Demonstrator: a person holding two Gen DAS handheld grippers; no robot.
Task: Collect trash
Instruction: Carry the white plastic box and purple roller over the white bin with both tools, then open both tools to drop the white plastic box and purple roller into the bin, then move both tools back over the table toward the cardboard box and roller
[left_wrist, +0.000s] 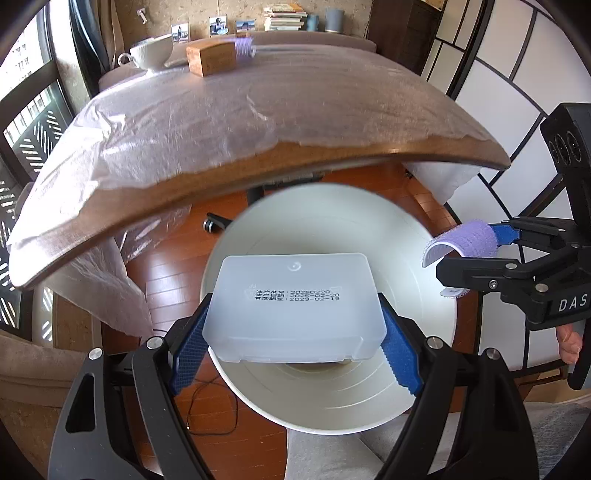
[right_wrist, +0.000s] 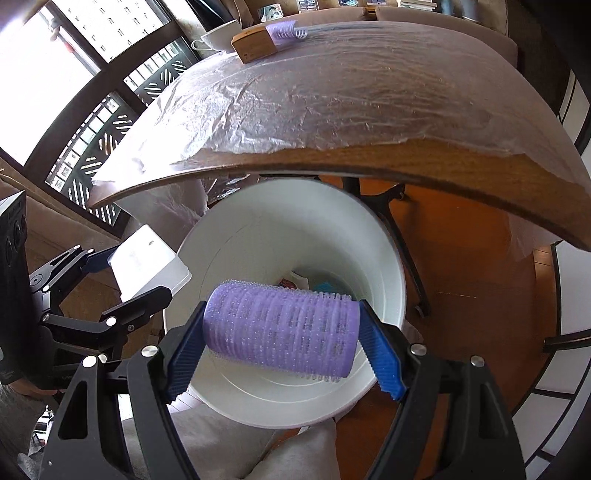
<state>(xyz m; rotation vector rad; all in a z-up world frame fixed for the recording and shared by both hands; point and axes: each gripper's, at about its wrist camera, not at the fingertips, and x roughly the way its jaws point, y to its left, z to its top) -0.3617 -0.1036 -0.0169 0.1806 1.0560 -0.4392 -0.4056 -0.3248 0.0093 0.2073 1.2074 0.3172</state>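
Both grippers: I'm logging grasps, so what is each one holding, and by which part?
Left gripper: translucent plastic box, by its two short ends. Right gripper: purple hair roller, by its two ends.

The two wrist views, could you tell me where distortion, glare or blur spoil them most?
Left wrist view: fisheye bows the table edge; the printing on the plastic box stays readable; the far shelf is soft. Right wrist view: the window is blown out white, glare streaks the plastic sheet, and the purple hair roller looks slightly smeared.

Frosted plastic box (left_wrist: 295, 306), bristly purple roller (right_wrist: 282, 326), smooth white bin (right_wrist: 384, 258)
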